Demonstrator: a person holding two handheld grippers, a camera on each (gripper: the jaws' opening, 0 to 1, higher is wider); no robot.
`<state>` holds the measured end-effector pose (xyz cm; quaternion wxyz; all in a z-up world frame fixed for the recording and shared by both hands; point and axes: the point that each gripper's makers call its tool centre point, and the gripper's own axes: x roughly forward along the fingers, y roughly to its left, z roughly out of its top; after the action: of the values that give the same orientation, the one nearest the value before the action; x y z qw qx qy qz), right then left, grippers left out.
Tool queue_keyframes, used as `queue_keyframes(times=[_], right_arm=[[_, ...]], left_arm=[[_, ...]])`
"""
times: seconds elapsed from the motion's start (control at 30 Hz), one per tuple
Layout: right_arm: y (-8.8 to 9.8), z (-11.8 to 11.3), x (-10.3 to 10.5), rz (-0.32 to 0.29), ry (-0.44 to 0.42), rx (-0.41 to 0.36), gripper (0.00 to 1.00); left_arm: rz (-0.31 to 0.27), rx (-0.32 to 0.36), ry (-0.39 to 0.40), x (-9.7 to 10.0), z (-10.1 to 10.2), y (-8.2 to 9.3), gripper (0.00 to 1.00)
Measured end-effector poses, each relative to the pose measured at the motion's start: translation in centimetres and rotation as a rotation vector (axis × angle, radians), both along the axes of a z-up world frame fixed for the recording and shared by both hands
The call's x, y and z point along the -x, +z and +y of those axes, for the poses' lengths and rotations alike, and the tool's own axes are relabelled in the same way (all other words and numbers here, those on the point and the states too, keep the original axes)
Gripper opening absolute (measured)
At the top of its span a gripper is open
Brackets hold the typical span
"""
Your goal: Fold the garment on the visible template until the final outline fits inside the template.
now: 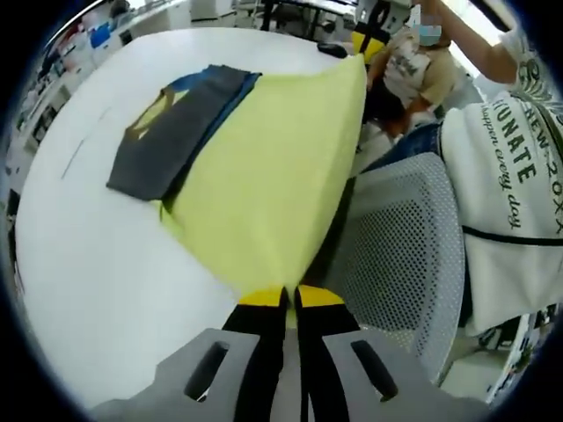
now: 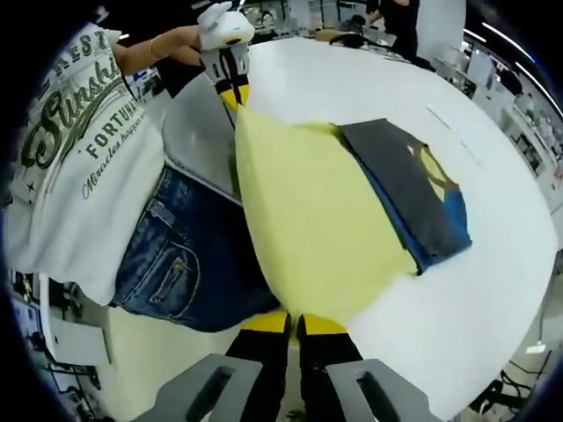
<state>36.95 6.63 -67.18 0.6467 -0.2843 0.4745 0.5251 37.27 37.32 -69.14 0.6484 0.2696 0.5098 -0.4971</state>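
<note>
A yellow garment (image 1: 268,176) hangs stretched between my two grippers above the white table's near edge. My left gripper (image 1: 291,290) is shut on one corner of it. In the right gripper view the same yellow garment (image 2: 312,220) runs from my right gripper (image 2: 295,318), shut on its near corner, up to the left gripper (image 2: 233,92), which pinches the far corner. The garment's far part lies on the table against a dark grey and blue folded piece (image 1: 176,127) with a yellow patch, also seen as the grey-blue piece (image 2: 413,193). I cannot make out a template outline.
The white table (image 1: 97,255) has a rounded edge (image 2: 493,299). A grey mesh chair (image 1: 413,237) stands beside it. The person holding the grippers wears a white printed shirt (image 2: 79,149) and denim shorts (image 2: 185,255). Another person (image 1: 418,61) sits beyond the table.
</note>
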Motion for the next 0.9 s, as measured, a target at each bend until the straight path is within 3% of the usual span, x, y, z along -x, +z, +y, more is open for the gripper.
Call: queue_keyframes(times=[0.17, 0.37, 0.73, 0.9], right_arm=[[0.4, 0.0, 0.1, 0.004, 0.009, 0.017, 0.00], [1.5, 0.1, -1.5, -0.079, 0.024, 0.015, 0.00], [2.5, 0.0, -5.6, -0.222, 0.004, 0.014, 0.00], [2.9, -0.1, -7.4, -0.289, -0.005, 0.020, 0.00]], left_arm=[[-0.002, -0.001, -0.026, 0.1, 0.0, 0.8, 0.01], [-0.029, -0.003, -0.029, -0.9, 0.0, 1.4, 0.01], [-0.150, 0.019, 0.005, -4.6, -0.1, 3.2, 0.01], [-0.247, 0.015, 0.030, -7.2, 0.0, 4.0, 0.01]])
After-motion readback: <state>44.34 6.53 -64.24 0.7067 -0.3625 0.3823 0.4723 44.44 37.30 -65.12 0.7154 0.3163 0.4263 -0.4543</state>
